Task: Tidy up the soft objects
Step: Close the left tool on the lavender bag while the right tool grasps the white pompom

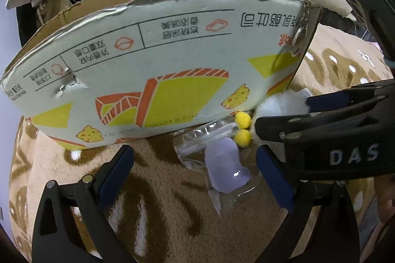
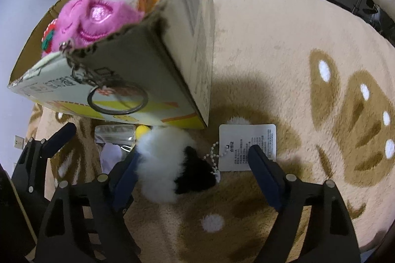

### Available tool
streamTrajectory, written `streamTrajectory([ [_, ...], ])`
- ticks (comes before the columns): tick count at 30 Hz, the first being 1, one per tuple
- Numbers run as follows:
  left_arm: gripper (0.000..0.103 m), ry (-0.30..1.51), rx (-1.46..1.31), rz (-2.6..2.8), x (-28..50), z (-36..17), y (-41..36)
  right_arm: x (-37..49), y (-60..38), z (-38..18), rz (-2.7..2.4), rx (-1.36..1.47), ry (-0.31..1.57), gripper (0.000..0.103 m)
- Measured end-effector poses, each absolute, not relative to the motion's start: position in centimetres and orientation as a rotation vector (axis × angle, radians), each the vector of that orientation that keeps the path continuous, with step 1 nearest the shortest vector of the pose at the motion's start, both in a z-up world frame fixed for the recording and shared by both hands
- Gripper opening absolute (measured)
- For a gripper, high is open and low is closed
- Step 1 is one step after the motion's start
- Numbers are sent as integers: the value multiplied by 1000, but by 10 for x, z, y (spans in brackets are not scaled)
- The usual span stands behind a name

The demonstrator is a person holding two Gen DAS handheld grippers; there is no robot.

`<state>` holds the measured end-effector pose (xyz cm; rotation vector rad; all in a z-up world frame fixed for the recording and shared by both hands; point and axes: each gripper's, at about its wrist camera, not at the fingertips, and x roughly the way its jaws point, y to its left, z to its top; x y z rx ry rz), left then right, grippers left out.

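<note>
While angled down, R gripper (image 2: 192, 161) astride plush (image 2: 170, 164).

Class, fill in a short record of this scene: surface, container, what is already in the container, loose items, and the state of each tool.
surface: beige plush blanket with brown pattern
container: open cardboard box, printed side facing the left camera
in container: pink plush toy, its key ring hanging outside the box
loose items: white-and-black fluffy toy with paper tag; clear bag holding a pale purple item; two yellow pompoms
left tool: open, around the clear bag
right tool: open, fluffy toy between its fingers
</note>
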<state>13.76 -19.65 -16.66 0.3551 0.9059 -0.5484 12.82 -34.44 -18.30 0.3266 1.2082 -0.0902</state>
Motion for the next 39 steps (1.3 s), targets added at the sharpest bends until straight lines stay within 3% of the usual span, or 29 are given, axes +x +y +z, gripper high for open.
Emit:
streamTrajectory([
  [7, 98, 917, 350, -543, 141, -169, -195, 135, -333, -185, -82, 270, 1224, 74],
  [12, 98, 922, 348, -541, 144, -170, -193, 136, -326, -185, -80, 266, 1226, 73],
  [20, 98, 947, 338, -553, 148, -173, -191, 131, -321, -178, -41, 284, 1217, 50],
  [39, 96, 992, 296, -555, 156, -180, -180, 130, -338, -179, -18, 325, 1218, 47],
])
